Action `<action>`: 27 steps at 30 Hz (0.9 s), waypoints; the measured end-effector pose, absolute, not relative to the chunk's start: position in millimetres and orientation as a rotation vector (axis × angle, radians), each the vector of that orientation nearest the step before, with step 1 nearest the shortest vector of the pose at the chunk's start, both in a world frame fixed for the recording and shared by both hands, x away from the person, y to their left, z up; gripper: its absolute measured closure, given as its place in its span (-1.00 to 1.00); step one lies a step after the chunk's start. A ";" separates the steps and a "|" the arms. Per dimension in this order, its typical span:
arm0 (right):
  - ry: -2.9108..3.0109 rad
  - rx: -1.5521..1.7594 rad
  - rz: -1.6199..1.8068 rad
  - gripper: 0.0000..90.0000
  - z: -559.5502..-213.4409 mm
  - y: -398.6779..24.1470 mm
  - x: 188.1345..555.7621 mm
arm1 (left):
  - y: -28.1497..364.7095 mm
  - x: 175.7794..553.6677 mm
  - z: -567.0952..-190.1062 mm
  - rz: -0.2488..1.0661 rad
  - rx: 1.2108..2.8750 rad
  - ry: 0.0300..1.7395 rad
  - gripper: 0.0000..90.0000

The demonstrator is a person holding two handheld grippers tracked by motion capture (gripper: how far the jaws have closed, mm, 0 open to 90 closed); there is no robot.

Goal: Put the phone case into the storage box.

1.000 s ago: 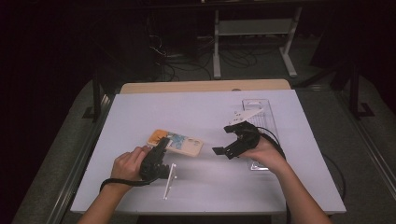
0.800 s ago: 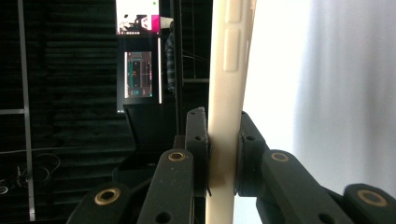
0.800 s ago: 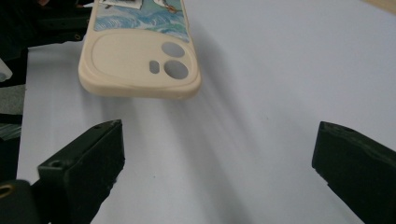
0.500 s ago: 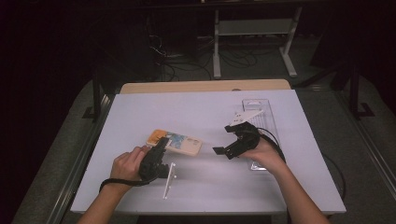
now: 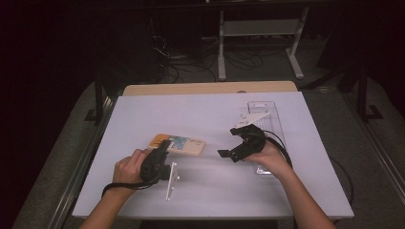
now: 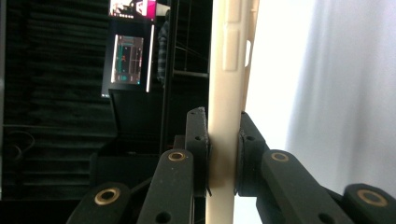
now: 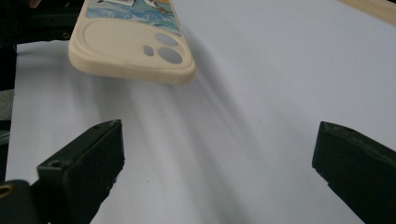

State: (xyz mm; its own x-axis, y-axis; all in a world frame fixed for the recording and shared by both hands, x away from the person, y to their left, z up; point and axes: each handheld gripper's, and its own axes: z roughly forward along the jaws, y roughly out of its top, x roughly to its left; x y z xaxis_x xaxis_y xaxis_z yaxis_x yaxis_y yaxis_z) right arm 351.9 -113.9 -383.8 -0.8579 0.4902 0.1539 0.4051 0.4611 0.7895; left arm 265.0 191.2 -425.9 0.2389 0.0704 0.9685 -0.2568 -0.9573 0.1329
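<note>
The white table is bearing everything. A clear tray is lying on the far right side of the phone case. The case, cream with a printed picture, is sitting left of the table's middle. The left gripper is pinching the case's near edge between its jaws. The right gripper, right of the case, is holding its jaws spread wide. A small clear stand is lying just nearer than the case.

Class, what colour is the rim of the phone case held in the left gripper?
Cream; the phone case shows it best in the right gripper view.
</note>
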 end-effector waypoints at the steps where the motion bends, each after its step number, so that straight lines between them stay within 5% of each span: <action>1: 2.604 0.799 1.365 -0.96 -383.9 -113.8 352.0 | 191.7 265.2 -425.4 1.777 2.249 -0.166 0.76; 27: 2.604 0.812 1.369 -0.96 -384.3 -114.5 353.7 | 194.7 269.7 -418.1 1.579 2.232 0.052 0.76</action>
